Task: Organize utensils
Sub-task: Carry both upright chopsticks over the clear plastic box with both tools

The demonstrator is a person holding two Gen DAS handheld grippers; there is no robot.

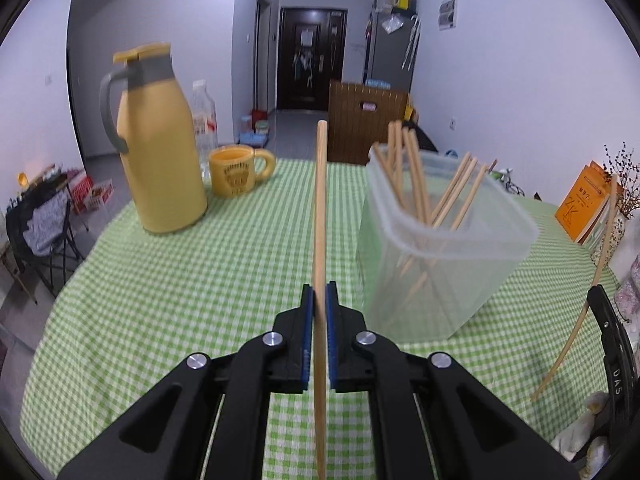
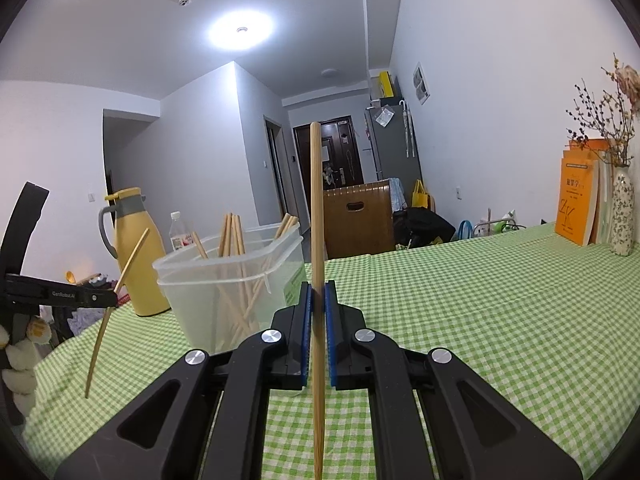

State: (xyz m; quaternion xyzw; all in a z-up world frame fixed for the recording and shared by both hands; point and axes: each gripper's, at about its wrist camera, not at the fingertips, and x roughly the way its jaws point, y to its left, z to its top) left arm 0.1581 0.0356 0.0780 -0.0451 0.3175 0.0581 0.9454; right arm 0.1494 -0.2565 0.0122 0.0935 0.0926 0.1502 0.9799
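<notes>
A clear, rectangular plastic tub (image 1: 440,248) stands on the table covered in green-and-white checked cloth (image 1: 180,280), toward its far edge; a loose sheaf of light wooden chopsticks (image 1: 424,184) leans inside it, tips up and fanned to both sides. Left of it, nearer the far left corner, stand a tall yellow vacuum jug with a grey handle (image 1: 160,140), a yellow mug (image 1: 236,176) whose print is too blurred to read, and behind them a clear plastic bottle (image 1: 204,120) partly hidden by the jug.

The left gripper (image 1: 320,292) is clamped on one wooden chopstick (image 1: 320,200), which stands upright between the blue pads and is cut off at the bottom of the left wrist view. The right gripper (image 2: 319,292) is likewise closed on a second wooden chopstick (image 2: 317,208), held upright beside the tub.

At the table's right edge, orange books (image 2: 576,200) lean beside a flower-patterned vase (image 2: 624,216) of dried twigs; the cover shows a large "ZK", the rest illegible. The left gripper's side reads "GenRobot.AI" in the right wrist view.
</notes>
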